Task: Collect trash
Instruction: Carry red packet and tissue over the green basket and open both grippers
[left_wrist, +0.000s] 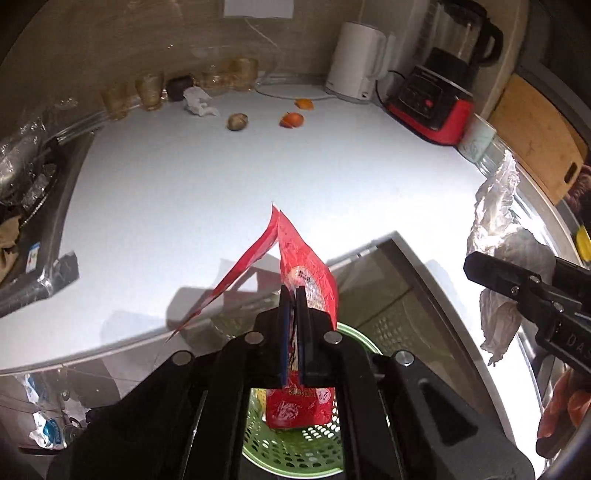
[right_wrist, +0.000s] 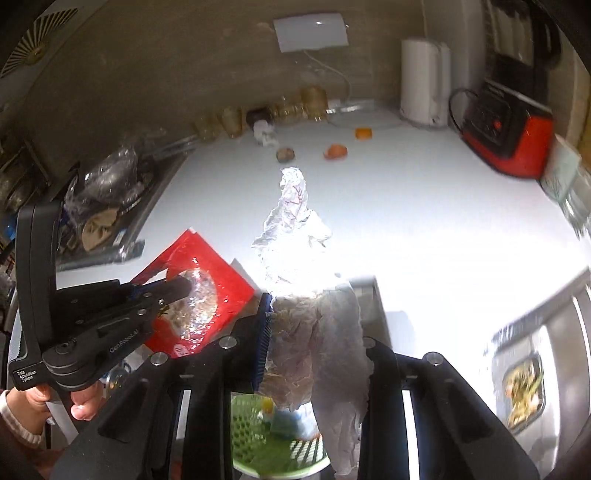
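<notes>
Red foil wrapper (left_wrist: 306, 266) is pinched flat in the left gripper's (left_wrist: 293, 295) closed jaws; the right gripper (right_wrist: 314, 306) clamps crumpled white paper (right_wrist: 295, 236). Both tilt steeply down above the green basket (left_wrist: 295, 443) off the counter (left_wrist: 258, 166) edge. Light, floppy trash could flutter past the rim if let go off-centre.

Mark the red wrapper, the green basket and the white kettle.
red wrapper (left_wrist: 308, 271): left wrist view, upper panel.
green basket (left_wrist: 295, 448): left wrist view, mesh wall.
white kettle (left_wrist: 356, 61): left wrist view, body.
</notes>
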